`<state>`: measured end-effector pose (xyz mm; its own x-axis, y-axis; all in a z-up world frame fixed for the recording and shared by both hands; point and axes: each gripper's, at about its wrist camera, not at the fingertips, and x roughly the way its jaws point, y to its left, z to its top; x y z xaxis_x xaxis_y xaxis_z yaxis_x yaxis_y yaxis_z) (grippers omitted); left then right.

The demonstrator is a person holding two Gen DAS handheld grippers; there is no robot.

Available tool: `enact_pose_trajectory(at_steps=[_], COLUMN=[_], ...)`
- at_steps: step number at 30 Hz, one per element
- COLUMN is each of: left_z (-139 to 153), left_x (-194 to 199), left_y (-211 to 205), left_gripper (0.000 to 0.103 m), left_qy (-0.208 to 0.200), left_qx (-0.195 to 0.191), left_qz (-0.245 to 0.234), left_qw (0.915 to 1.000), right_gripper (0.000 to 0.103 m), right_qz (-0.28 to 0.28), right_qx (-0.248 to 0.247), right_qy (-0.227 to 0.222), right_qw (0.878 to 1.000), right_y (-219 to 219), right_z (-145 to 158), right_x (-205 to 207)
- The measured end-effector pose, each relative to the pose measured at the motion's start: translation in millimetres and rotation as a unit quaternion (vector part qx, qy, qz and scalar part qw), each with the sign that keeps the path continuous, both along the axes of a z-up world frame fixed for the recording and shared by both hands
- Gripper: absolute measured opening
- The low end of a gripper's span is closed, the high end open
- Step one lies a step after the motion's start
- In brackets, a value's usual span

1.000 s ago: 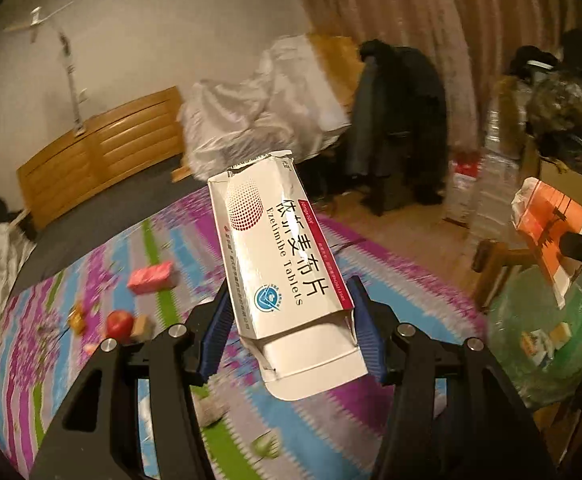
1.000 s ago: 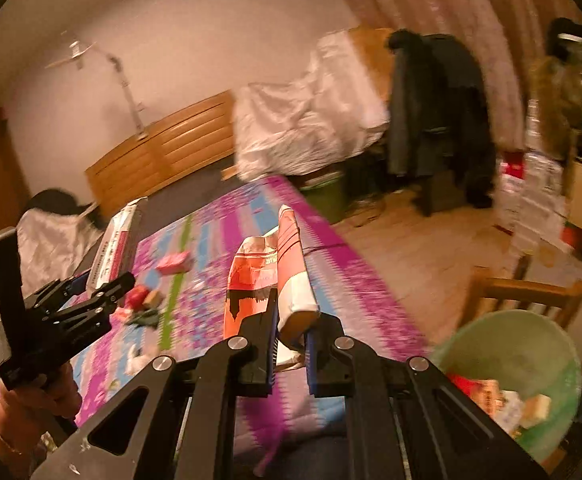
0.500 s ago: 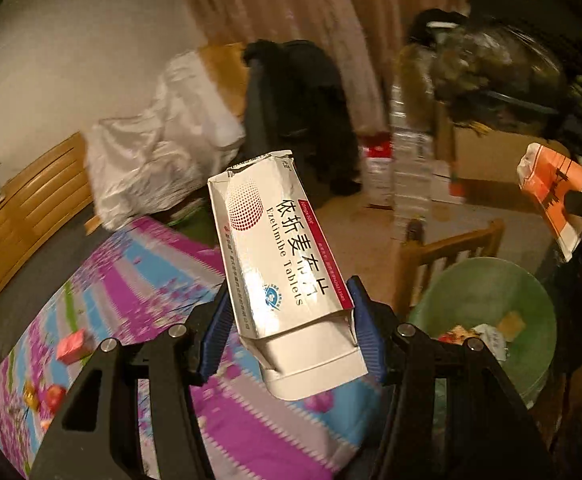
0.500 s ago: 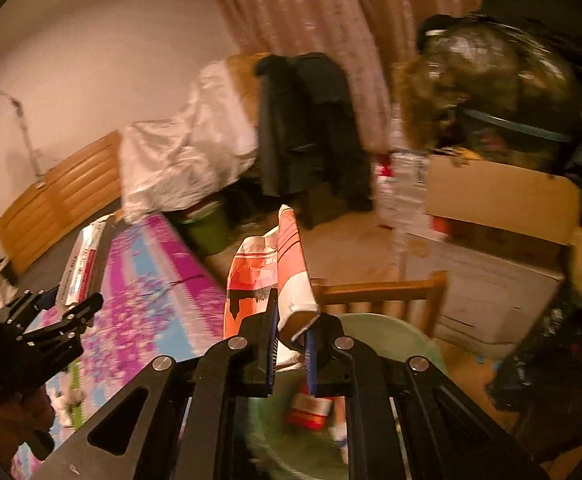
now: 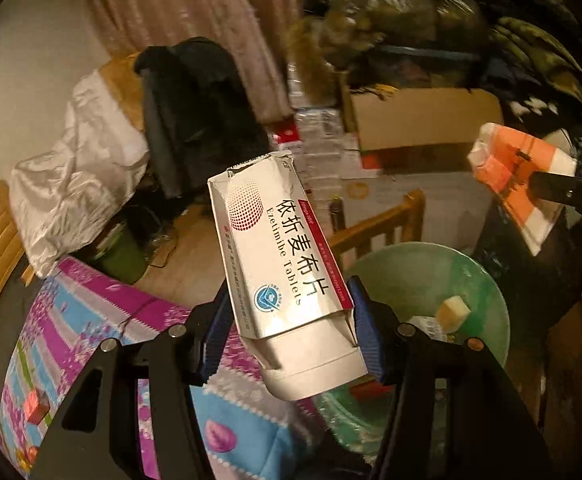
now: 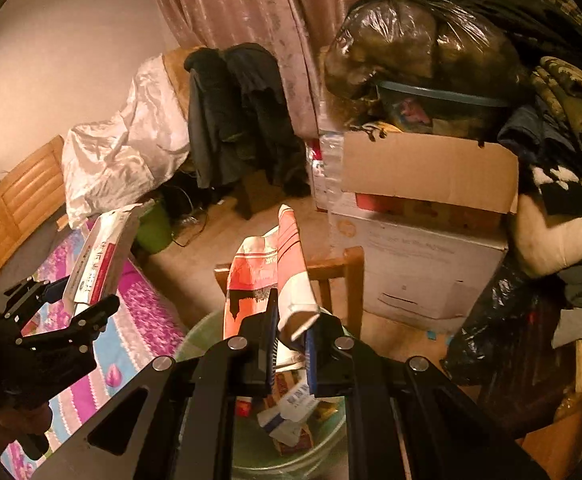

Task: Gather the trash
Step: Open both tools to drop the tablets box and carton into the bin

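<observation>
From my feed I see a dim room under warm yellowish light. A plain pale wall [image 6: 51, 60] meets pinkish curtains [image 6: 251, 8]. Below them a dark coat [image 6: 239, 120] hangs over a chair, beside furniture under a white sheet [image 6: 119, 152]. The floor [image 6: 219, 248] is light wood. A wooden headboard [image 6: 23, 196] stands at the left, by a bed with a purple and blue cover [image 5: 91, 320]. Cardboard boxes [image 6: 427, 168] are stacked on the right, a full dark bag [image 6: 419, 40] on top.

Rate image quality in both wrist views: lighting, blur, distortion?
Left wrist view: dim orange light, strong fisheye bending, background smeared with motion blur, yet the white tablet box in the left tongs reads sharply. Right wrist view: same warm cast, sharper overall, glare on the bagged bundle.
</observation>
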<state>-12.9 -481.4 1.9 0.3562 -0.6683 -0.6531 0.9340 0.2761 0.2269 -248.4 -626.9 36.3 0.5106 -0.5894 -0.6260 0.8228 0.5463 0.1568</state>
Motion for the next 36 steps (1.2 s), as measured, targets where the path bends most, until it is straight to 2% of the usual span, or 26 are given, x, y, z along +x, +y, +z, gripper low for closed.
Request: enact_pose_trajectory(at_steps=[6, 13, 23, 24, 26, 27, 36], left_z=[-17, -35, -34, -34, -37, -39, -40], left_x=[-12, -13, -19, -19, -19, -17, -3], left_y=[-9, -7, -16, -17, -20, -20, -14], left_gripper=[0.054, 0.054, 0.055, 0.058, 0.073, 0.075, 0.075], left_qy=[0.007, 0.044, 0.046, 0.049, 0.053, 0.047, 0.052], left_qx=[0.024, 0.041, 0.034, 0.032, 0.039, 0.038, 0.036], left_qz=[-0.026, -0.053, -0.067, -0.072, -0.076, -0.069, -0.041], left_qw=[0.9994, 0.9968, 0.9961, 0.9957, 0.9949, 0.9958, 0.9972], right_gripper=[0.012, 0.012, 0.012, 0.013, 0.040, 0.040, 0.040], right_qz=[-0.011, -0.005, 0.006, 0.012, 0.012, 0.009, -0.006], right_qx=[0.018, 0.036, 0.048, 0.050, 0.060, 0.057, 0.059], right_qy=[0.022, 0.030, 0.019, 0.016, 0.014, 0.011, 0.007], right_qw=[1.000, 0.999, 0.999, 0.999, 0.998, 0.998, 0.998], right_y=[-3, -3, -3, -4, -8, -8, -12], right_z=[-21, -38, -43, -45, -50, -52, -55], right_x=[-4, -1, 6, 9, 11, 10, 5])
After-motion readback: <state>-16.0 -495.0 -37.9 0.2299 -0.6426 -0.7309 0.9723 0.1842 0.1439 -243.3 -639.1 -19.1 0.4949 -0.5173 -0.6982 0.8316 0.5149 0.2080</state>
